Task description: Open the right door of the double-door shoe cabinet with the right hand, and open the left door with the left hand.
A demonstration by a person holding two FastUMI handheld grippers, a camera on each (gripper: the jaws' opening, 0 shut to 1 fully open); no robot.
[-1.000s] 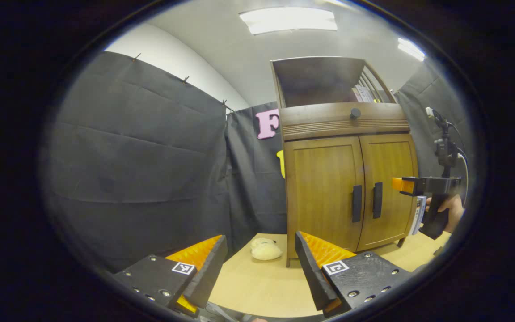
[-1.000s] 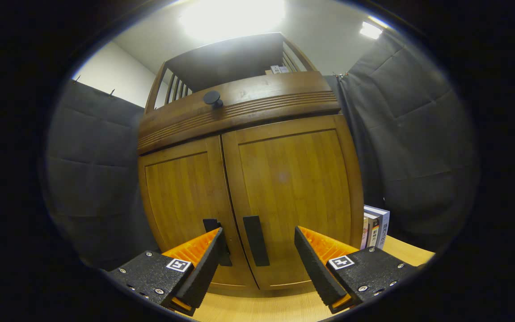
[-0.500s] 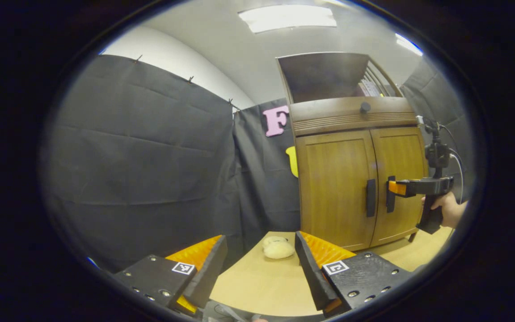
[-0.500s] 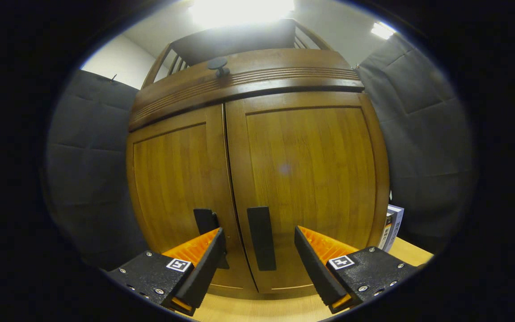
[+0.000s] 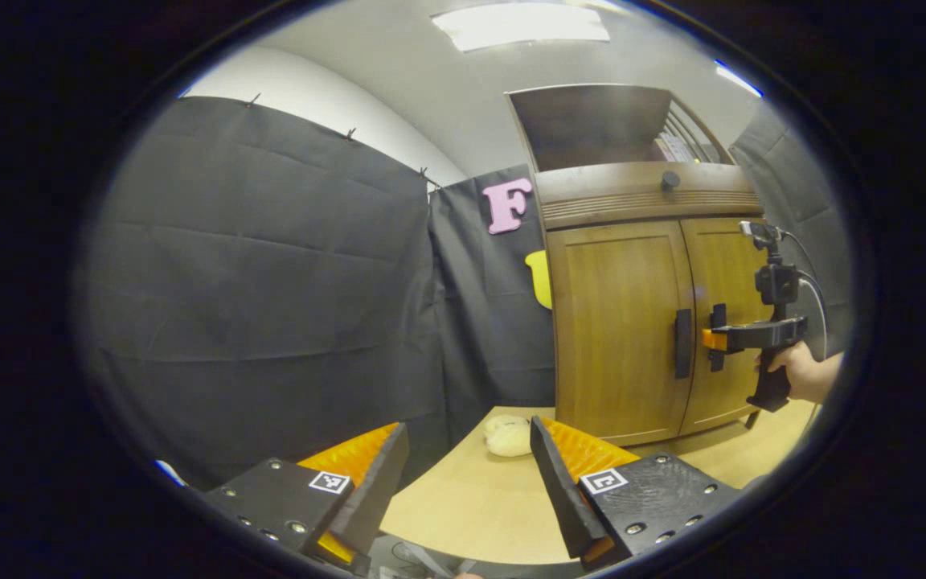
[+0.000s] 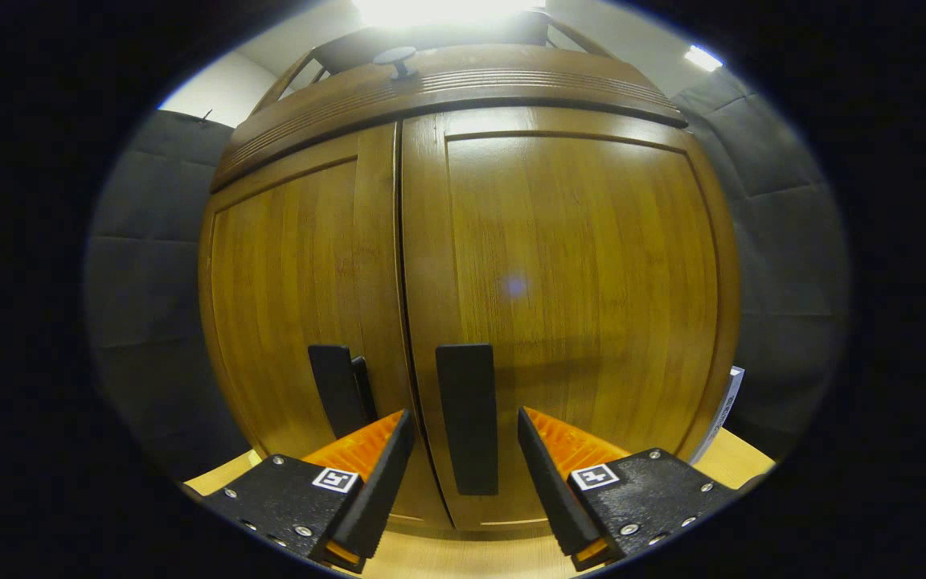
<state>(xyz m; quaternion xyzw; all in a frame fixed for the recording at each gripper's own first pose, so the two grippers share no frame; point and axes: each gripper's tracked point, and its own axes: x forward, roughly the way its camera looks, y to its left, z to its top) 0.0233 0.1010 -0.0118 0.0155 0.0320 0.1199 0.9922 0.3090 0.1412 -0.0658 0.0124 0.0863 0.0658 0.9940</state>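
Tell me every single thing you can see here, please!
Brown wooden double-door shoe cabinet: one, on the table, both doors closed.
Black bar door handles: two, left handle and right handle, beside the centre seam.
Round black knob: one, on the band above the doors.
Light wooden table: one, under the cabinet.
Cream fluffy soft toy: one, on the table left of the cabinet.
Books: a few, upright, right of the cabinet.
Ceiling light panel: one, white.
Right tongs: open, either side of the right handle.
Left tongs: open, back from the cabinet.
Person's hand: one, holding the right tongs.
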